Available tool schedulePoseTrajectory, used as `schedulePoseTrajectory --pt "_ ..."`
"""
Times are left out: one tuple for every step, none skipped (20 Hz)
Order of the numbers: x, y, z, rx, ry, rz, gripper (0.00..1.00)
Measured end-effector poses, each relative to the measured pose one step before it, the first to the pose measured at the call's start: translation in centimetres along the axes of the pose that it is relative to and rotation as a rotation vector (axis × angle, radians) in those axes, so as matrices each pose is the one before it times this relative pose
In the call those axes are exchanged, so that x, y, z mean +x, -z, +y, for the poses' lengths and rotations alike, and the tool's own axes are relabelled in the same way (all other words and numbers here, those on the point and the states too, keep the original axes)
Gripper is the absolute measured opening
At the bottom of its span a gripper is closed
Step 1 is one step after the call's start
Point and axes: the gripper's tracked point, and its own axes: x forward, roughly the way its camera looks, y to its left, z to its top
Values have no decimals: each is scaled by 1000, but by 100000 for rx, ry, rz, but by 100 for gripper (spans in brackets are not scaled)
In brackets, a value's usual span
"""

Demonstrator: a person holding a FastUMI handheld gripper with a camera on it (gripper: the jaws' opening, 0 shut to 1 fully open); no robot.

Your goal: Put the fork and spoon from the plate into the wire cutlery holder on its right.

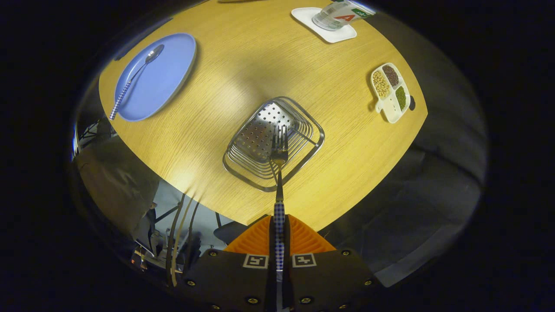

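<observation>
Non-task items in view: round wood-grain counter (260, 56), light grain running across it, bright glare patch near the middle. Far side: white square coaster (342, 34) with a clear glass or jar (336, 16) sitting on it; the vessel carries a label. Off to one side near the counter's rim: white divided dish (391, 112) with a small handle tab, three compartments filled — pale beans (381, 83), dark reddish beans (391, 75), green beans (400, 97); fourth section looks bare. Below the counter's near rim: dark cloth, some stand legs and thin cables (177, 234), too dim to identify further.
</observation>
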Motion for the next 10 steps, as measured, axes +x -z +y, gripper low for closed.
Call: schedulePoseTrajectory --pt "214 -215 -131 308 -422 1394 6" --pt "257 -379 16 105 -632 472 6" --pt "156 -463 93 553 -1056 6 6" --pt "279 -326 -36 796 -613 74 6" --pt "-61 -549 24 626 -732 -702 8" --pt "109 -191 -136 567 397 69 8" --pt "-27 31 -7 561 -270 834 8" --pt "-24 -33 -55 380 -553 301 12" --pt "-115 -202 -122 590 -43 -902 12" --pt "22 -44 -68 870 -284 -1249 12"
